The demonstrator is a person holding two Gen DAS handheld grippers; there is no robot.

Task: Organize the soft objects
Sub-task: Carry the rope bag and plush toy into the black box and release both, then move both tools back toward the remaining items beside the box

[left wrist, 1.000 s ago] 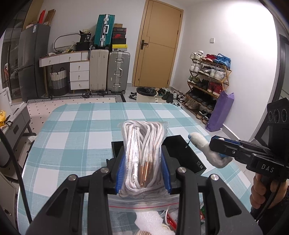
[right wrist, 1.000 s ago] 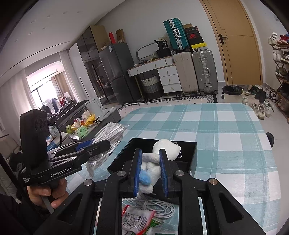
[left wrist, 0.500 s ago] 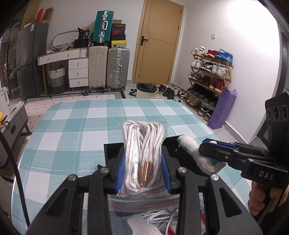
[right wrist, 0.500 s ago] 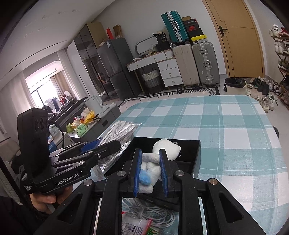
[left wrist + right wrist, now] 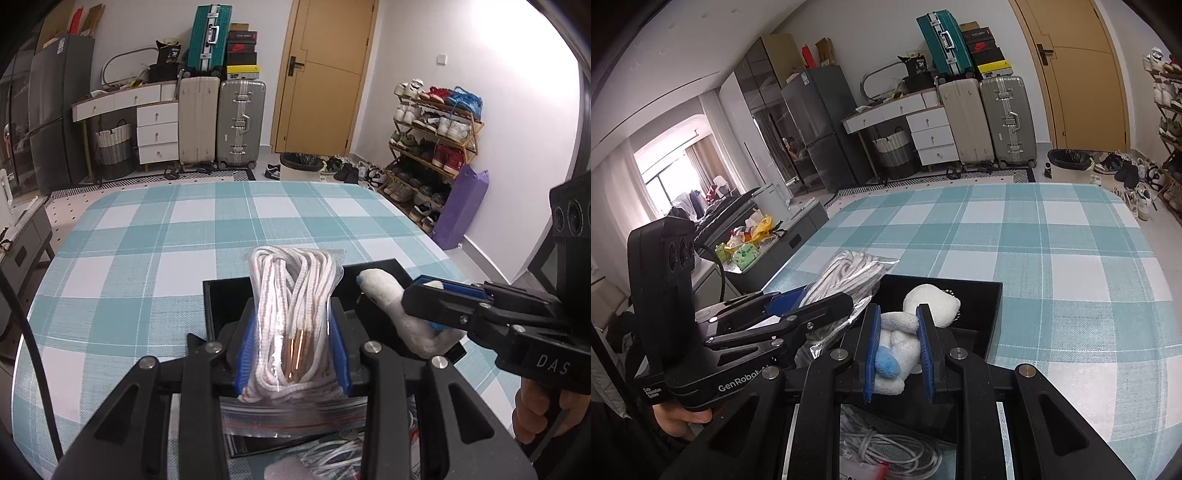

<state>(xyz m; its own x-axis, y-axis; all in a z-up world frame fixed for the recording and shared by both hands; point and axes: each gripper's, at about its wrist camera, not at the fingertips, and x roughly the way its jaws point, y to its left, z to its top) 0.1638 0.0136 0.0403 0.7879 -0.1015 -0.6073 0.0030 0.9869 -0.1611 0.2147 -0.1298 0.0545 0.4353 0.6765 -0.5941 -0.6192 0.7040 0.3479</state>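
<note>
My left gripper (image 5: 293, 321) is shut on a clear zip bag of white cord (image 5: 293, 295) and holds it over the near edge of the black box (image 5: 225, 295). My right gripper (image 5: 897, 325) is shut on a white plush toy (image 5: 931, 302) with a blue spot, held over the same black box (image 5: 982, 317). The plush toy (image 5: 388, 299) and right gripper (image 5: 421, 295) show at the right of the left wrist view. The left gripper (image 5: 827, 295) and its bag (image 5: 849, 269) show at the left of the right wrist view.
The box sits on a teal checked tablecloth (image 5: 155, 258). A coiled white cable (image 5: 886, 446) and a packet lie on the table below the grippers. Suitcases (image 5: 221, 122), drawers, a door and a shoe rack (image 5: 432, 136) stand beyond the table.
Both grippers have moved forward and closer together over the black box, each keeping its hold. The plush toy now sits nearer the cord bag.
</note>
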